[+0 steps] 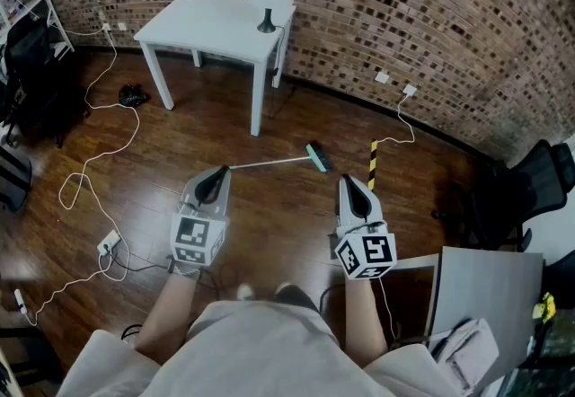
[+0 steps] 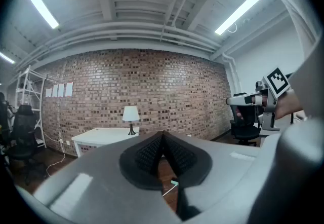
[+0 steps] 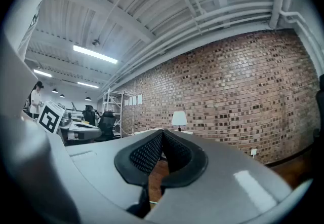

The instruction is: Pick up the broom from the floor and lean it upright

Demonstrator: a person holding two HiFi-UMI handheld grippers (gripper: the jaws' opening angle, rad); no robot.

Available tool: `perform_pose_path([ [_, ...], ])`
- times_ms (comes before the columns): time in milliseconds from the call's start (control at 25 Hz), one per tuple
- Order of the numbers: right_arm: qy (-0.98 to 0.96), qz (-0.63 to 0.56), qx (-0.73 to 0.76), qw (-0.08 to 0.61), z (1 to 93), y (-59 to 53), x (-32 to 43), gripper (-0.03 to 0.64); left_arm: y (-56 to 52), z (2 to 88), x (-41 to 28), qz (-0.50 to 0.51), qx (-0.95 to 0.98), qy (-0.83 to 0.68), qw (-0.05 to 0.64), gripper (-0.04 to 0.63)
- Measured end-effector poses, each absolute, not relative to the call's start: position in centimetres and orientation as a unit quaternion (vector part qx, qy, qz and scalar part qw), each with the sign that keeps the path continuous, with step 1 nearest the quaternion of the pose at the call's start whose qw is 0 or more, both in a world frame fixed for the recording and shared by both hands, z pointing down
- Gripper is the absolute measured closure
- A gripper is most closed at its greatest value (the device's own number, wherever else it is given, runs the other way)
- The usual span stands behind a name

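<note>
The teal-headed, silver-handled broom [image 1: 274, 162] lay untouched on the dark wooden floor [image 1: 278, 233] at twelve o'clock. Both the left claw [image 1: 218, 173] and right claw [image 1: 349, 181] were closed, empty. The pickup looked not yet begun, and next called for jaws opened over the handle.

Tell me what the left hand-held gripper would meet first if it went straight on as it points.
Probably the brick wall, just right of the white table. The left hand-held gripper points level, so the broom lies below its line. Depth is unclear.
</note>
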State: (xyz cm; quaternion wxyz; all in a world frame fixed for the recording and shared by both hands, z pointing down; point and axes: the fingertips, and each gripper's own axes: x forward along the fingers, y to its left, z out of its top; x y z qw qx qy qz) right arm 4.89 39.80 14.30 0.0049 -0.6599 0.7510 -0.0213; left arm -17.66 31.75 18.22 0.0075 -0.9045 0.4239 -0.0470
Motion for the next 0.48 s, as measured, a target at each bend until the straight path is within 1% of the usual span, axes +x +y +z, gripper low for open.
perform_pose_path([
  [200, 0.752, -0.024, -0.659, 0.000, 14.4, 38.9, 4.0, 0.603, 30.6, 19.0, -18.7, -0.050, -0.904, 0.424, -0.008, 0.595],
  [480, 0.752, -0.041, -0.658, 0.001, 16.5, 36.5, 5.8, 0.603, 28.3, 20.6, -17.5, -0.069, -0.901, 0.427, -0.014, 0.594],
])
